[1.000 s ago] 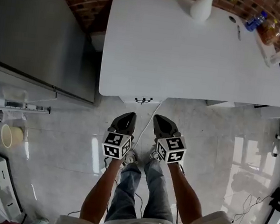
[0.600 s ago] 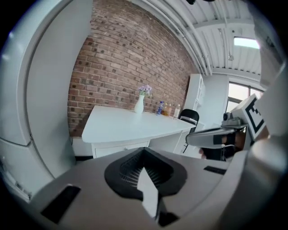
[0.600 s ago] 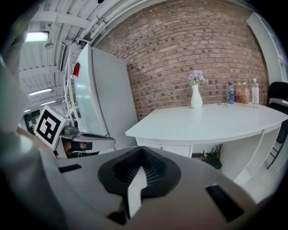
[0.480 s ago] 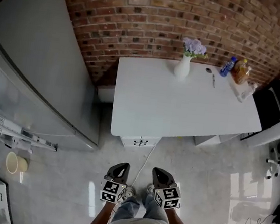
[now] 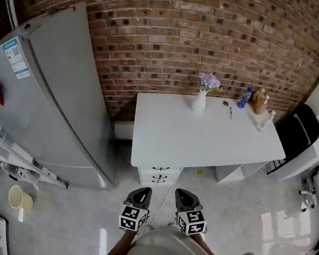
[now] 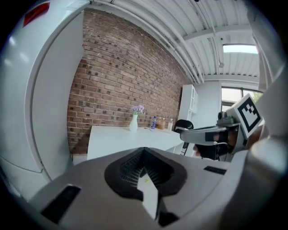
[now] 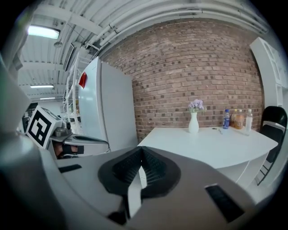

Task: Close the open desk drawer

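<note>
A white desk (image 5: 204, 138) stands against the brick wall. Under its left front sits a white drawer unit (image 5: 158, 175) with dark handles; its fronts stick out a little past the desk's edge, and I cannot tell which drawer is open. My left gripper (image 5: 142, 190) and right gripper (image 5: 183, 193) hang side by side over the floor, well short of the unit, both pointing at it. In the left gripper view the left gripper (image 6: 144, 150) is shut with nothing in it. The right gripper (image 7: 141, 150) is likewise shut and empty, facing the desk (image 7: 211, 143).
A tall grey fridge (image 5: 53, 99) stands left of the desk. On the desk are a white vase of purple flowers (image 5: 200, 100) and bottles (image 5: 252, 99). A black chair (image 5: 297, 132) is at the right, a bucket (image 5: 17, 197) at the lower left. A cable (image 5: 166, 191) crosses the floor.
Both grippers have risen together, still shut. The head view has lifted: the desk looks smaller and farther, and the brick wall and the whole fridge have come into view.
</note>
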`<state>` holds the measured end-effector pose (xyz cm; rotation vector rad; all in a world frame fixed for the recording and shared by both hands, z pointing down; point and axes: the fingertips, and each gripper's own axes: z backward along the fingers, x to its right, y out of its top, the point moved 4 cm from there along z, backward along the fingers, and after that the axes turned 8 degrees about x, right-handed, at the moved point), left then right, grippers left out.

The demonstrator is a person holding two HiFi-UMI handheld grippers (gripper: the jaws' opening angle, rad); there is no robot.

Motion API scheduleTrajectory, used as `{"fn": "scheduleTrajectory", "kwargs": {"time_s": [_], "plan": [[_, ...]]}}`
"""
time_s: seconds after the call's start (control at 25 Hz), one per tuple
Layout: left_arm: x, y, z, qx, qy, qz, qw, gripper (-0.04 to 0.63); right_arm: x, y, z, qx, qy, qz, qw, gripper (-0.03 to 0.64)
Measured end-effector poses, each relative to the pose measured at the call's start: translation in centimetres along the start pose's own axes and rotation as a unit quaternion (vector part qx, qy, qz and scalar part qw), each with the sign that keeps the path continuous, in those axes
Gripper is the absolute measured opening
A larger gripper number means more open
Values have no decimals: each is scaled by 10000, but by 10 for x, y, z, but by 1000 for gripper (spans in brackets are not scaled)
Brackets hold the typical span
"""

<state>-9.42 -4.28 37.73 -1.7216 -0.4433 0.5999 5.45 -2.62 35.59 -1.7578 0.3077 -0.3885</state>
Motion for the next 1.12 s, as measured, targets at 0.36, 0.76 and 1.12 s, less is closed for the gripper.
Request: {"fn": "scheduleTrajectory", "kwargs": {"time_s": [0.36,0.76,1.12], "plan": [[-11,24,-6,193,-17,-316,9993,12,-1,13,-4,322,-135,-34,9994,18],[-7,21,-6,167,34,-360,9992,12,-1,13,-2,292,-144,26,9995,18],[4,18,-4,153,43,-357,9992,12,-1,12,5,262,-95,8,9996,17]]}}
